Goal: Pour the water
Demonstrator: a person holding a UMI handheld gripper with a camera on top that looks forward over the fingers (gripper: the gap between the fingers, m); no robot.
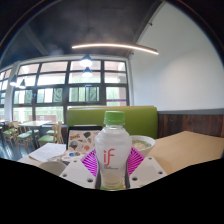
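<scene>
A clear plastic bottle (112, 150) with a white cap and a white label with a pink "if" logo stands upright between my gripper's fingers. The gripper (112, 165) has its magenta pads (91, 163) pressed against both sides of the bottle. A white bowl (143, 144) sits on the wooden table (185, 152) just behind the bottle to its right.
White papers (47, 152) and a patterned plate (74, 155) lie on the table to the left of the bottle. A green bench back (90, 120) runs behind the table. Further tables, chairs and large windows (60, 90) fill the room beyond.
</scene>
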